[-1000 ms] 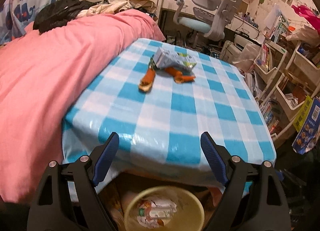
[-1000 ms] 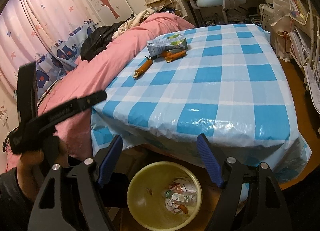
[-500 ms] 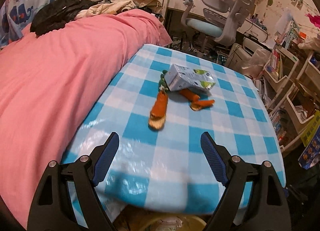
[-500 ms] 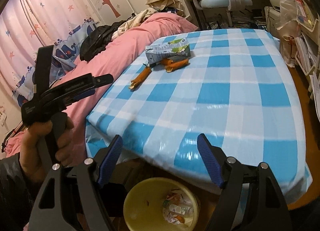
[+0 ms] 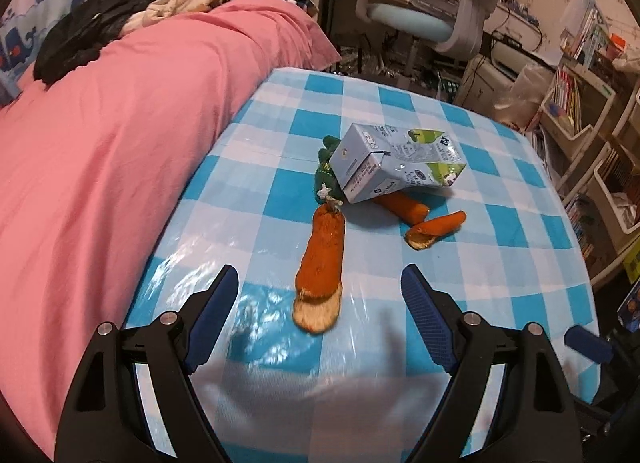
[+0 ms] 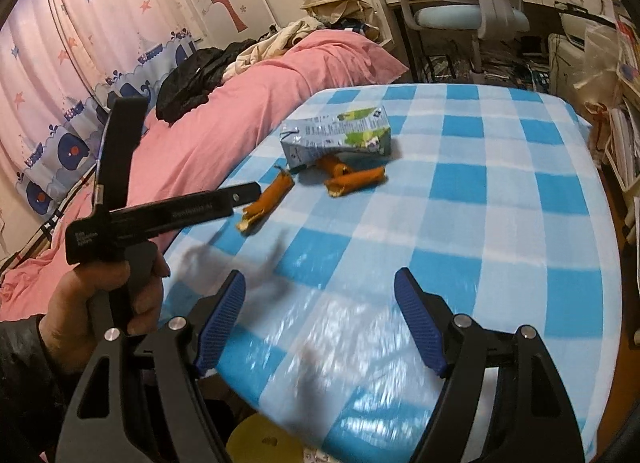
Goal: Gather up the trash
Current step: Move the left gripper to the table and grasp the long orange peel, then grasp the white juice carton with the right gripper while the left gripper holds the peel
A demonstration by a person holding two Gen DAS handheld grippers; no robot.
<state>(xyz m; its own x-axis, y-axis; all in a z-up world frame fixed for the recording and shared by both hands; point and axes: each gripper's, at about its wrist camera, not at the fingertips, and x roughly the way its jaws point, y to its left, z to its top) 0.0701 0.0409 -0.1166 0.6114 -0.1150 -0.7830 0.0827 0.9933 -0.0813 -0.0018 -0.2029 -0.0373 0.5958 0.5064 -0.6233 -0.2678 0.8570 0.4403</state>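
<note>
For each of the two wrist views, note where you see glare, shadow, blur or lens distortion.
Left wrist view: white glare on the plastic tablecloth near the long orange peel, a dark shadow just ahead of the left gripper, room edges bowed by the fisheye. Right wrist view: the near tablecloth is smeared by motion blur and glare ahead of the right gripper; the carton is fairly sharp.

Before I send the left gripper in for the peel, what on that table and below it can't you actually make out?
- Green item, left wrist view: mostly under the drink carton; identity unclear.
- Middle orange peel: far end hidden beneath the carton.
- Yellow bin, right wrist view: cut by the tablecloth edge and gripper frame; contents hardly show.
- Carton print: too small to read.
</note>
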